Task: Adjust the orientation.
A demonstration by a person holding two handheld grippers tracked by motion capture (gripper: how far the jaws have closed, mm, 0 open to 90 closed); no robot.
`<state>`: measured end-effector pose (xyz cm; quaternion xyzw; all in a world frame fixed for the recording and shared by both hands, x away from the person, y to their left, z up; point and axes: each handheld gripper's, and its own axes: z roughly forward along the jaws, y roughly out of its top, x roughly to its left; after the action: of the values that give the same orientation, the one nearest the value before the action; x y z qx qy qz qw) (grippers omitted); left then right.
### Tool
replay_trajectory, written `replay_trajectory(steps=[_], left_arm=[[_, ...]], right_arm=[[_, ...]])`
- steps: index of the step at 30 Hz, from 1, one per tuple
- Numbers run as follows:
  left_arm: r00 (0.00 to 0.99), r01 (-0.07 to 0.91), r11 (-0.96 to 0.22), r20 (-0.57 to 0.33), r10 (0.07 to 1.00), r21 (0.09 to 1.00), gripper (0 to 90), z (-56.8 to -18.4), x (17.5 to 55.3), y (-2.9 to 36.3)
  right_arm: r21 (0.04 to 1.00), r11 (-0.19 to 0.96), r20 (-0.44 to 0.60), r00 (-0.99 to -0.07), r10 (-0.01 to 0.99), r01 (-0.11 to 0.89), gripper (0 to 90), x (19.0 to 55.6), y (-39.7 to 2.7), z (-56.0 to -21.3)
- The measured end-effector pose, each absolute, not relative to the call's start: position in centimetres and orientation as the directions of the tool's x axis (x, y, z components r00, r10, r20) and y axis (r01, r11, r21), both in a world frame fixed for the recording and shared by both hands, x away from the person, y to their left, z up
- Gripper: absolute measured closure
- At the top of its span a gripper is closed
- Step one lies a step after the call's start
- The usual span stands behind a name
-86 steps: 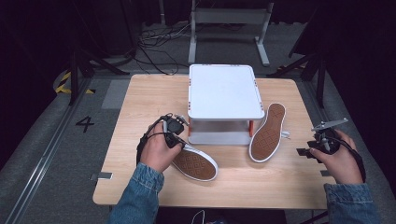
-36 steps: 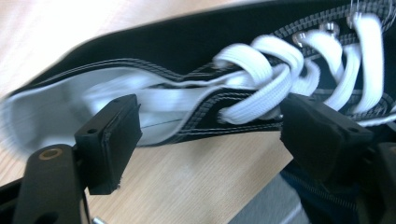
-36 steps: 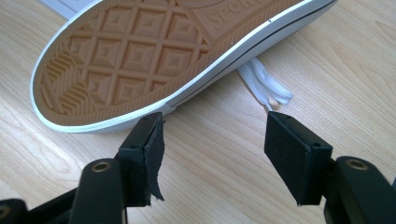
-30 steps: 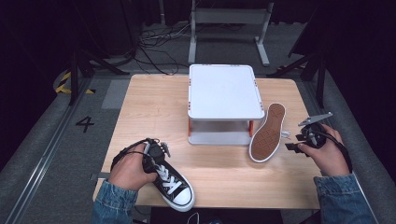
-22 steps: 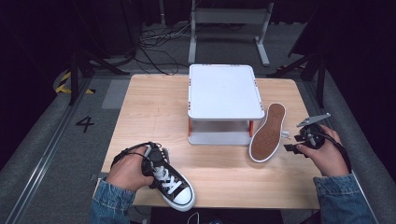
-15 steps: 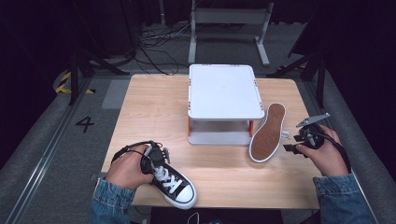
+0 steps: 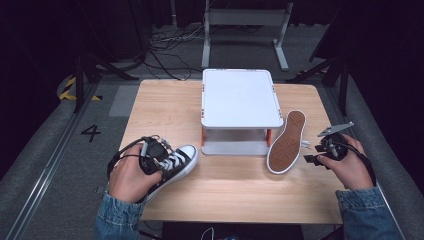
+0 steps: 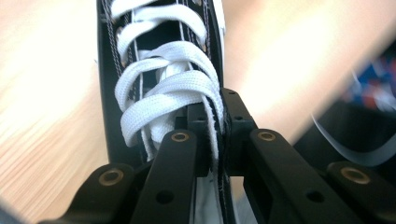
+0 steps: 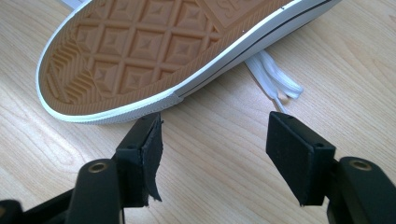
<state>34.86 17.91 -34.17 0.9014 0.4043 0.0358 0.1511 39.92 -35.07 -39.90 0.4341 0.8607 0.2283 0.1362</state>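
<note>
A black sneaker with white laces (image 7: 181,156) hangs tilted over the table's front left, toe toward the white stand. My left gripper (image 7: 161,159) is shut on the sneaker's (image 8: 159,79) laced upper edge; its jaws have just been closing, and in the left gripper view the left gripper (image 8: 215,137) pinches that edge beside the laces. A second sneaker (image 7: 286,142) lies on its side against the stand, tan sole outward. My right gripper (image 7: 309,153) stands open just right of it. In the right gripper view the tan sole (image 9: 140,46) lies just beyond the right gripper (image 9: 215,128), nothing between its jaws.
A white raised stand (image 7: 240,97) with orange legs sits mid-table at the back. A loose lace end (image 9: 275,86) trails from the second sneaker onto the wooden table (image 7: 165,105). Dark floor, cables and a metal frame lie beyond the table.
The left gripper closed on the black sneaker and lifted it away from the front edge, with its toe swung toward the stand. The right hand stayed put.
</note>
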Motion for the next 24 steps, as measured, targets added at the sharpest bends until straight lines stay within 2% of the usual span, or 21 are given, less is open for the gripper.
replay_trajectory(steps=[4,9,16,24], left_arm=[[0.59,0.76,-0.543,-0.028,0.807,0.357,84.8,-34.5,36.4,18.7],[0.547,0.778,-0.495,-0.03,0.836,0.387,84.7,-35.2,38.2,18.3],[0.47,0.828,-0.437,-0.012,0.882,0.35,84.6,-37.6,41.1,16.7],[0.564,0.806,-0.521,-0.099,0.82,0.281,83.9,-38.5,41.0,14.3]], right_arm=[[0.508,0.514,-0.035,-0.58,0.814,0.691,37.3,39.7,-35.1,-40.1],[0.501,0.511,-0.034,-0.574,0.818,0.698,37.3,39.6,-35.2,-40.3],[0.5,0.504,-0.031,-0.567,0.823,0.704,37.3,39.5,-35.5,-40.6],[0.503,0.5,-0.029,-0.564,0.825,0.705,37.3,39.4,-35.7,-40.6]])
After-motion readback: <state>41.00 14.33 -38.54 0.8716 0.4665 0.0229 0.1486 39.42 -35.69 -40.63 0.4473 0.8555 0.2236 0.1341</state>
